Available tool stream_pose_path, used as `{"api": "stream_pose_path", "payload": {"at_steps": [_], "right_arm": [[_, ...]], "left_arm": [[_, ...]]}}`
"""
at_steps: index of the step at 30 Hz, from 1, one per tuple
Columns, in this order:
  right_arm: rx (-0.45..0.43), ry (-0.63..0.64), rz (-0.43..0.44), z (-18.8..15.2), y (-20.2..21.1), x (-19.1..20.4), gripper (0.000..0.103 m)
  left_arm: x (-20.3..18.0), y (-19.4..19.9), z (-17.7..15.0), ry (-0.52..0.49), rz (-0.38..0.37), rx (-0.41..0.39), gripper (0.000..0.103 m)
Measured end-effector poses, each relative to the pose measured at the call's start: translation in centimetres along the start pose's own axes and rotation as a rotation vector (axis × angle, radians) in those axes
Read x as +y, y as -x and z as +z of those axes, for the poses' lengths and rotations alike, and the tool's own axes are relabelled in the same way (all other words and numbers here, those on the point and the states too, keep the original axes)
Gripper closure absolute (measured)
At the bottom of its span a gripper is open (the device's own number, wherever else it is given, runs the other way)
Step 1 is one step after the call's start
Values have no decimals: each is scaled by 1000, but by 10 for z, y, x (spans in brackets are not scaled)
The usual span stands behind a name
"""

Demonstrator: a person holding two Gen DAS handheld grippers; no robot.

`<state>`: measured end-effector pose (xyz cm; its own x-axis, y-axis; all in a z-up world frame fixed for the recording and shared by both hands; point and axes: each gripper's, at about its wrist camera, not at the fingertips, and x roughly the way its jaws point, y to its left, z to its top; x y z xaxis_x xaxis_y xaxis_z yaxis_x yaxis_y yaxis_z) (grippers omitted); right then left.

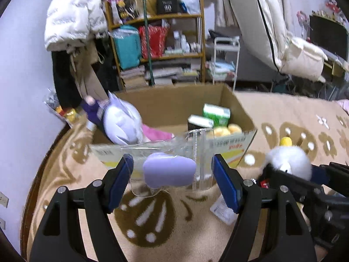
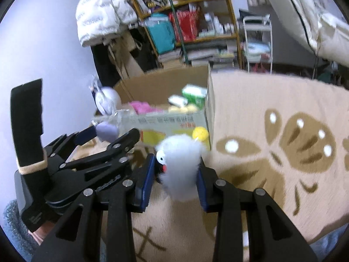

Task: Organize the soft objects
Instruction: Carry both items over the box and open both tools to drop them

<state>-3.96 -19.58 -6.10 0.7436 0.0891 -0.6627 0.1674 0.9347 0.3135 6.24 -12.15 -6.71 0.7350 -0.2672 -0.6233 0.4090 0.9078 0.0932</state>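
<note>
My left gripper [image 1: 173, 170] is shut on a clear plastic pack [image 1: 202, 166] with a soft purple pad [image 1: 169, 171] inside, held above the carpet just before the cardboard box [image 1: 174, 96]. The right gripper [image 2: 177, 166] is shut on a fluffy white plush [image 2: 181, 166] with a black face and a yellow ball [image 2: 200, 133] on top. Each gripper shows in the other view: the right gripper [image 1: 290, 174] with its plush [image 1: 290, 160], the left gripper [image 2: 109, 135] with its purple pad [image 2: 106, 131]. The open box [image 2: 163, 80] holds a white-and-purple plush [image 1: 122, 122], a pink cloth [image 1: 156, 134], green cartons [image 1: 216, 113] and yellow balls [image 1: 226, 130].
A beige carpet [image 1: 174, 218] with brown patterns covers the floor. A small white packet [image 1: 222, 210] lies on it near the left gripper. Behind the box stand a crowded wooden shelf [image 1: 157, 43], a white cart [image 1: 224, 61] and a hanging white jacket [image 1: 74, 15].
</note>
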Motion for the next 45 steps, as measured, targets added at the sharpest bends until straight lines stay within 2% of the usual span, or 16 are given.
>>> {"api": "stream_pose_path", "payload": {"at_steps": [8, 10, 12, 16, 29, 35, 44, 45], "right_arm": [[-170, 10, 67, 30, 26, 7, 66], [-197, 26, 71, 37, 29, 9, 66], [-221, 52, 67, 46, 29, 13, 66], [-258, 61, 68, 62, 30, 12, 66], [-310, 99, 106, 122, 10, 13, 66], [-302, 86, 146, 138, -9, 11, 65], [-233, 78, 158, 137, -38, 8, 63], [-223, 71, 153, 135, -42, 7, 63]], "left_arm": [[5, 31, 20, 0, 40, -123, 29], [7, 32, 27, 2, 37, -139, 29], [9, 36, 30, 22, 28, -188, 29], [9, 41, 42, 18, 64, -251, 29], [29, 9, 89, 23, 79, -236, 28], [29, -15, 85, 29, 118, -187, 28], [28, -35, 78, 38, 103, -143, 26], [29, -35, 77, 43, 100, -142, 24]]}}
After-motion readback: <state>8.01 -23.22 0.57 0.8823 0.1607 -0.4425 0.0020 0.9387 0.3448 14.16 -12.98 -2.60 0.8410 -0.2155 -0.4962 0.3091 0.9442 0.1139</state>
